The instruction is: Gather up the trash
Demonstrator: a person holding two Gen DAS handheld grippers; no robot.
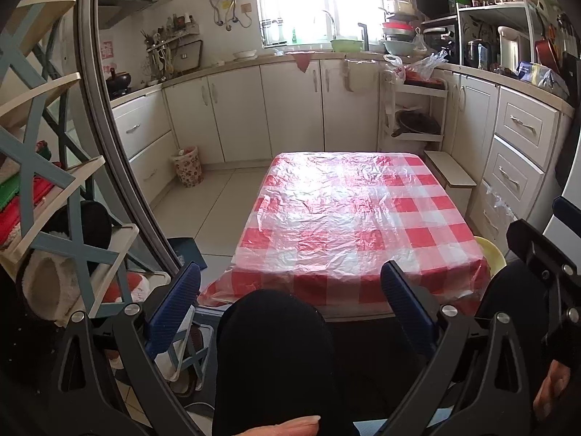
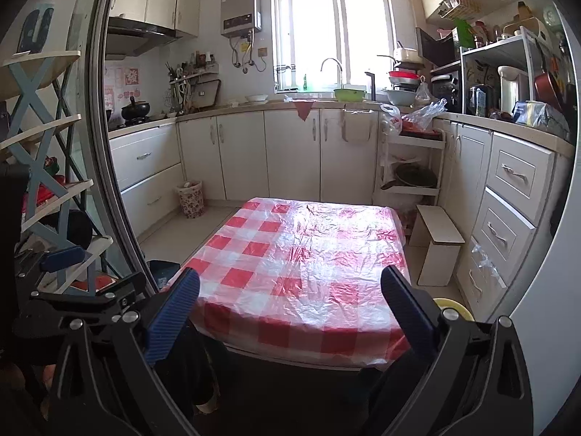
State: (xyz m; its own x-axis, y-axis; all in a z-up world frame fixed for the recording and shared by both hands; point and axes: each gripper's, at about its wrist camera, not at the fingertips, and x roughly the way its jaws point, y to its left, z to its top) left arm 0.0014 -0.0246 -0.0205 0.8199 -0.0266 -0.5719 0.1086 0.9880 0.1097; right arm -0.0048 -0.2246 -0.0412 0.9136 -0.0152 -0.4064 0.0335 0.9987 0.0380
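Two tongs, left tongs (image 1: 290,287) and right tongs (image 2: 290,290), gape wide and empty before a red-checked bench (image 1: 348,210); a floral trash basket (image 1: 188,166) stands by the cabinets (image 1: 290,109), well apart.

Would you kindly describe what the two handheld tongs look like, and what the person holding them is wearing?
Both the left tongs and the right tongs have a black, ribbed plastic frame with triangular cut-outs and silver round bolts. Each finger carries a long blue pad with fine grooves. No cables or markings show. The person's legs are in dark trousers.
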